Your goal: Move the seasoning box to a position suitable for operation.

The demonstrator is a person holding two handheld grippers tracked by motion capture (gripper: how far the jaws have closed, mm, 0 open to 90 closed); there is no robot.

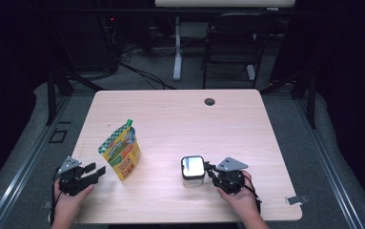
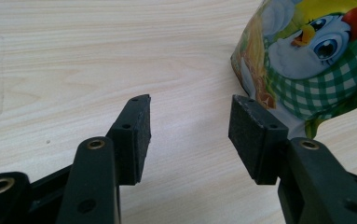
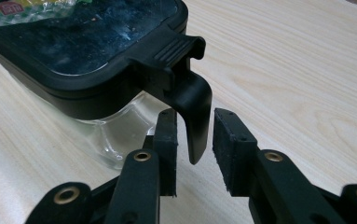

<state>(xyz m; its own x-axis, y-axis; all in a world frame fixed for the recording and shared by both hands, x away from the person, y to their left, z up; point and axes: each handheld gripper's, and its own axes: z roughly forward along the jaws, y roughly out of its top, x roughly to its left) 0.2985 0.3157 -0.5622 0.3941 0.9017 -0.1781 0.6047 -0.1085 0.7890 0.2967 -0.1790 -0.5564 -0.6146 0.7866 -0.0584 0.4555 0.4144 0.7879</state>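
Clear container (image 1: 192,172) with its black clip lid stands on the tabletop (image 1: 180,119) near your edge, right of the upright chicken-print pouch (image 1: 119,151). Your right hand-held gripper (image 3: 195,140) has the lid's hanging latch tab (image 3: 195,109) between its pads; whether they press on it you cannot tell. Your left hand-held gripper (image 2: 190,126) rests low with its jaws spread and nothing between them, the pouch just beside its right pad.
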